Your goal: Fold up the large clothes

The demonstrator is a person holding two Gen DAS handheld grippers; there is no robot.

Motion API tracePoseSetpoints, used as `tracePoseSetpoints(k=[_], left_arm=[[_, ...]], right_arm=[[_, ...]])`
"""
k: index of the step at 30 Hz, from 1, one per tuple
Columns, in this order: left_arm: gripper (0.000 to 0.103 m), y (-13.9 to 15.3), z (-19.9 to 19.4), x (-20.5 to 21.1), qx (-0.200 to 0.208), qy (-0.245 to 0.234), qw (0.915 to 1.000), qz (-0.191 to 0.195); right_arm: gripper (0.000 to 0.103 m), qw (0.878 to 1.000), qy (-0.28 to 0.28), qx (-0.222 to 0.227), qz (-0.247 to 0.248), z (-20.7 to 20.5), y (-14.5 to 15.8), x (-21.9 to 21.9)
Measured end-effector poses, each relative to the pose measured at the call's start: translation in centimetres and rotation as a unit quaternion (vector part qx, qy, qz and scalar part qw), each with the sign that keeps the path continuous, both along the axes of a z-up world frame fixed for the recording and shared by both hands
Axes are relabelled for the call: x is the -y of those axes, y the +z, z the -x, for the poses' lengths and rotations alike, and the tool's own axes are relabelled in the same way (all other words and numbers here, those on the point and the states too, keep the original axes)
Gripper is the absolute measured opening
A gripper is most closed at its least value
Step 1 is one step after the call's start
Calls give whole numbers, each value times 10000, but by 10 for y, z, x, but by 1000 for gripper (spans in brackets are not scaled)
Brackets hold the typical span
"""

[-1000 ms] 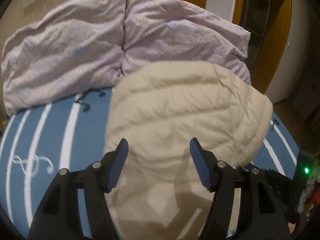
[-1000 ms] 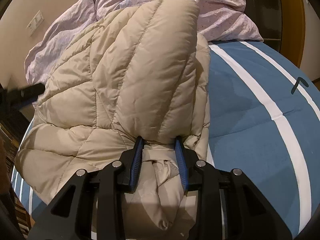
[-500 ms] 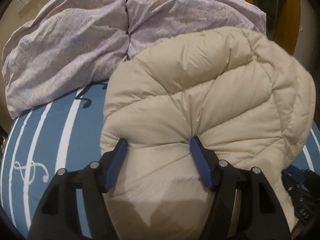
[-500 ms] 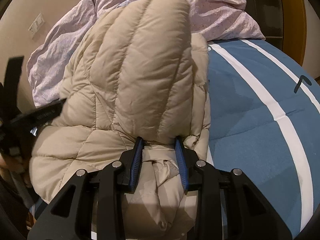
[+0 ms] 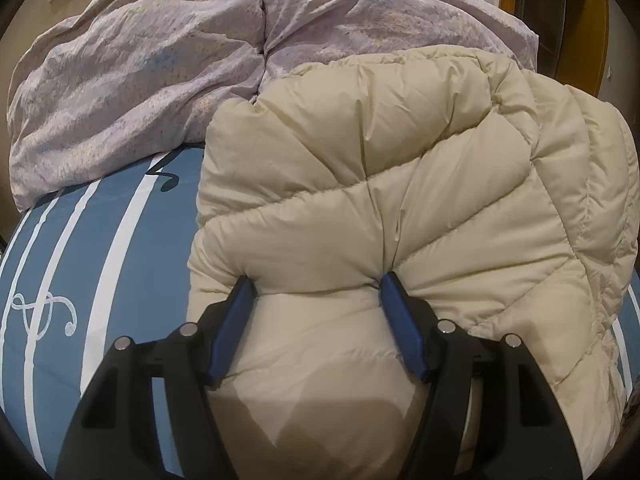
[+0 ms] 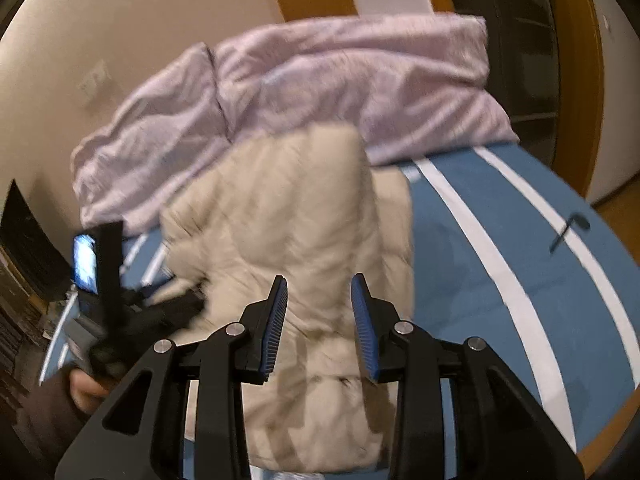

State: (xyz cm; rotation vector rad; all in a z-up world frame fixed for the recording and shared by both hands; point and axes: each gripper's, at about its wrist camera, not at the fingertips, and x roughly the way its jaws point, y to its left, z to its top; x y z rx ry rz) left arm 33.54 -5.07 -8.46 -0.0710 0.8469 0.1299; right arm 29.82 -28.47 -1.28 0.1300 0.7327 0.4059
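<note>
Jacket (image 5: 400, 184) | folded, mid-bed (image 6: 500, 280) | right gripper (image 6: 319, 280) just released, jaws apart, empty; left gripper (image 5: 316, 286) wide, pressing fold

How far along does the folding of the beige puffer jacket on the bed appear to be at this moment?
Done: the puffer jacket lies doubled over on the blue striped bed.
In hand: the left claw presses into its near edge, wide open; the right claw hangs open above it.
Left: probably one more fold and some smoothing.
</note>
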Motion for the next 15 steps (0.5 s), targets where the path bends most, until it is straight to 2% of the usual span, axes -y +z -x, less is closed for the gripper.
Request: tracePoseSetpoints(k=[3, 8, 15], left_arm=[[66, 1, 0, 0, 5, 1, 10000, 5], [66, 1, 0, -1, 12, -17, 10000, 18], [66, 1, -1, -3, 31, -43, 9999, 100]], right_arm=[[35, 9998, 98, 150, 97, -8, 11, -18], [35, 9988, 78, 279, 398, -35, 14, -50], [35, 9959, -459, 92, 778, -83, -10, -55]])
